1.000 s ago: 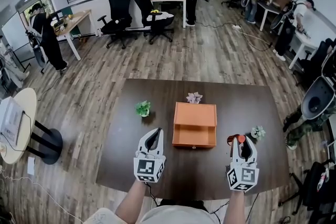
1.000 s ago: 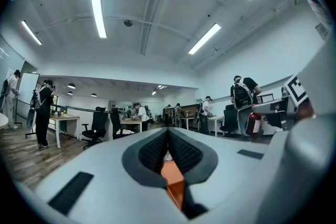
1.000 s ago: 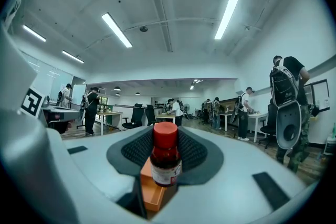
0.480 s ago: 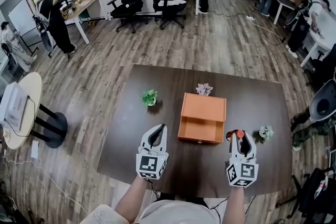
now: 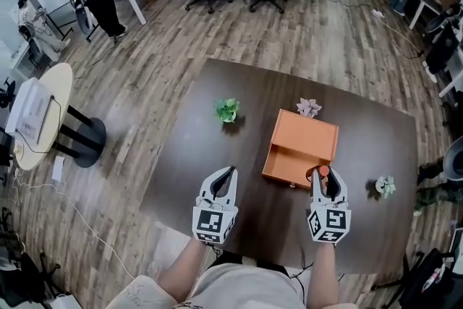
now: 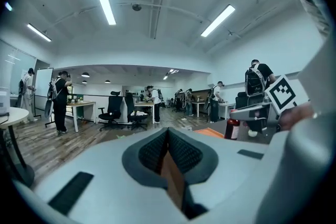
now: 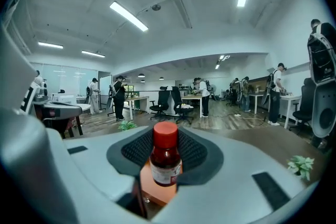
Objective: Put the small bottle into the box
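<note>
At the box's 5 o'clock corner, the right tool has brought its gripped bottle, nearly ready to drop; left tool closed, empty.

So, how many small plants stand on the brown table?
3: green plant left of the orange box, pink plant behind it, pale plant far to its right. None looks hidden.

The left gripper points forward with jaws closed together and empty; the right gripper, parallel and well apart, clamps the small bottle upright between its pads.
</note>
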The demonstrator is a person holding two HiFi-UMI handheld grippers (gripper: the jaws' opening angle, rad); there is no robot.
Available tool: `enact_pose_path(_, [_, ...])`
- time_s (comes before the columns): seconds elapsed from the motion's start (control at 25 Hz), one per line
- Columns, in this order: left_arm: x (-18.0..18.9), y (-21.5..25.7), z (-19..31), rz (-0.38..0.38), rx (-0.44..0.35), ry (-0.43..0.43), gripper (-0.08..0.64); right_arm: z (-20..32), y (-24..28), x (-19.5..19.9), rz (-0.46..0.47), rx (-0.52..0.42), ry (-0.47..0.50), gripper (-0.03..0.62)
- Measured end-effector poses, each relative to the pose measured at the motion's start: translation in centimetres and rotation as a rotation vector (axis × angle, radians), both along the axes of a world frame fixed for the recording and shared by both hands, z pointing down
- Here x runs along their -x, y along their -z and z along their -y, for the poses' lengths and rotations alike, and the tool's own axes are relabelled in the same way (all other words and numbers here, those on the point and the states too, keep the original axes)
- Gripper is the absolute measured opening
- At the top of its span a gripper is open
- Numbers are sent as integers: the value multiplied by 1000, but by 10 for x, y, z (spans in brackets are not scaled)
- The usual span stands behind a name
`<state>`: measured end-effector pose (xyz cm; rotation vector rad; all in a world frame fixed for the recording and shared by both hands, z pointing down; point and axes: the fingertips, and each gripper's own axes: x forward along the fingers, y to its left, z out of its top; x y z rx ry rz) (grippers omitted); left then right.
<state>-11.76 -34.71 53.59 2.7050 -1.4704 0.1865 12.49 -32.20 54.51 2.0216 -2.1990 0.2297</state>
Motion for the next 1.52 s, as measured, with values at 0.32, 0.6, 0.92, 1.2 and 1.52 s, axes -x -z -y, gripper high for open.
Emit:
enact_pose_path(0.32, [28,-21,-10,9,47,84,3,40,-47,37,-19,106,120,140])
enact_pose_path(0.6, [43,-32,-23,15,80,119,3,65,-82,62,-55,184,189,140])
enact_pose_path(0.92, [47,-37,-28,15,93,119,3,79,-109,79,-92,245,224,140])
enact_pose_path(1.2, [42,-34,-31,17,88,99,3,74,-120,80,-109,287,227,140])
enact_pose_path(1.52, [35,-36,-35,14,85,81,3,67,-125,73,-100,306,213,141])
